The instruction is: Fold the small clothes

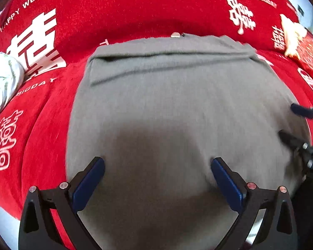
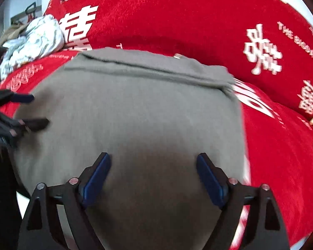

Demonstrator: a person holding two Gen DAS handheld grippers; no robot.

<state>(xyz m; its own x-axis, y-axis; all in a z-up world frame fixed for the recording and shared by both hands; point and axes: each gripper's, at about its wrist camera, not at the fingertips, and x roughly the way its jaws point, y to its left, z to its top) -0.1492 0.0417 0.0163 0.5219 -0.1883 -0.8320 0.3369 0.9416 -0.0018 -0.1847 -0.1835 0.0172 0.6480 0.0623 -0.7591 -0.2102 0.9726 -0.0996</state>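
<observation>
A grey garment (image 1: 167, 104) lies spread flat on the red cloth, with a folded band along its far edge; it also fills the right wrist view (image 2: 135, 108). My left gripper (image 1: 157, 162) is open and empty, just above the garment's near part. My right gripper (image 2: 153, 158) is open and empty above the same garment, to the right of the left one. The right gripper shows at the right edge of the left wrist view (image 1: 290, 120). The left gripper shows at the left edge of the right wrist view (image 2: 37, 110).
A red cloth (image 1: 125, 10) with white wedding lettering covers the surface. A crumpled white patterned garment (image 2: 35, 39) lies at the far left. A small round metal thing (image 1: 176, 34) sits at the grey garment's far edge. A yellowish object (image 1: 292, 35) and a red packet lie far right.
</observation>
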